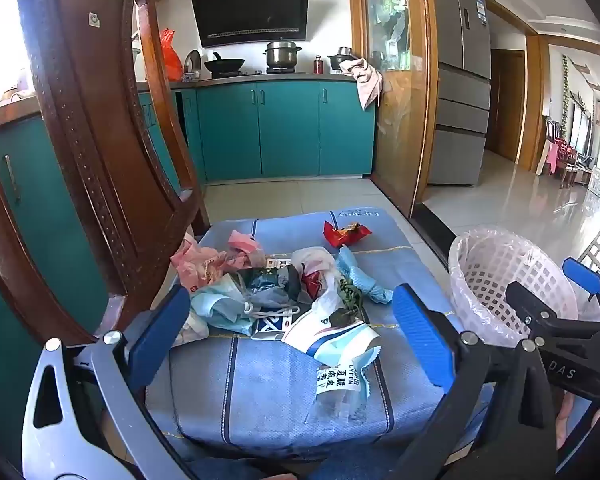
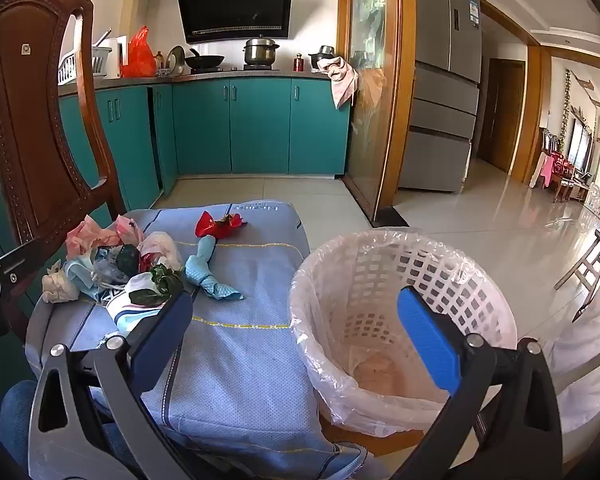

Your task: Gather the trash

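On the blue mat (image 1: 260,380), trash (image 1: 268,292) lies ahead of both wide-open, empty fingers (image 1: 160,320).

We see bright daylight glaring off the floor tiles (image 2: 499,208); a window (image 1: 0,40) blows out white, perhaps overexposed; fisheye edges bend and darken.

Kitchen w/ teal cabinets (image 1: 284,128) along back wall, black range hood (image 1: 250,10) above stove, steel pot (image 1: 282,53) & wok (image 1: 224,65) on top. Carved wood chair (image 1: 100,128) at left. Grey fridge (image 1: 461,80) past wood-framed glass door (image 1: 391,80). Pale glossy tile floor (image 1: 499,204), strong daylight from the right-hand room, white walls.
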`<control>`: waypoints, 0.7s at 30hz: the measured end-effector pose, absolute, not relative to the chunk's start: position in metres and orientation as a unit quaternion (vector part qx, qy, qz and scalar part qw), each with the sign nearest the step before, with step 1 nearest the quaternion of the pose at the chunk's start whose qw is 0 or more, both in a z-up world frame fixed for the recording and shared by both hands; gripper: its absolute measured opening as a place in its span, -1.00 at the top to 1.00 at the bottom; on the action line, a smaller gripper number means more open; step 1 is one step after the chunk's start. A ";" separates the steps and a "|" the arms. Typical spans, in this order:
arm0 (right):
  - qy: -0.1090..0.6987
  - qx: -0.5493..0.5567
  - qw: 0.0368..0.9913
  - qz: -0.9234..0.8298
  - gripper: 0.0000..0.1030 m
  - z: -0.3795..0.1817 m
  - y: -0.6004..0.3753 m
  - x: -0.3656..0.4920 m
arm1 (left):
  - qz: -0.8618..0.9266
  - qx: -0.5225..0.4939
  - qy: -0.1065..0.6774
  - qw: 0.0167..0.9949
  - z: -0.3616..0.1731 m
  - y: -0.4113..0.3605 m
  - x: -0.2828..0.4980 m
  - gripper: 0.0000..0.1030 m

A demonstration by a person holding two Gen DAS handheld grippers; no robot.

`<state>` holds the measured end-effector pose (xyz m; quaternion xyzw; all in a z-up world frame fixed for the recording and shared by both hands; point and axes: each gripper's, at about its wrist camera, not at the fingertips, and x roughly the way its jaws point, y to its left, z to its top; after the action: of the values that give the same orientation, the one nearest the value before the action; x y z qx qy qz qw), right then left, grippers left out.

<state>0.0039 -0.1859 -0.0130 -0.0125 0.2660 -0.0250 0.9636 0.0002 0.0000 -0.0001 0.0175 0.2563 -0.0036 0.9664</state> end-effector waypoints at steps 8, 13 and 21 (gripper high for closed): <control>0.263 -0.012 0.965 -0.025 -0.94 -0.012 -0.185 0.004 | 0.000 0.024 0.254 0.967 -0.001 -0.002 -0.001 -0.96; 0.264 -0.013 0.964 -0.025 -0.95 -0.014 -0.183 0.004 | 0.000 0.020 0.259 0.966 -0.001 -0.001 0.001 -0.96; 0.268 -0.015 0.963 -0.025 -0.94 -0.014 -0.183 0.007 | 0.003 0.022 0.264 0.964 -0.006 0.002 0.003 -0.96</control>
<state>0.0070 -0.1827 -0.0138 -0.0154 0.2675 -0.0254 0.9631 0.0031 0.0022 -0.0058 0.0217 0.2639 0.0026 0.9643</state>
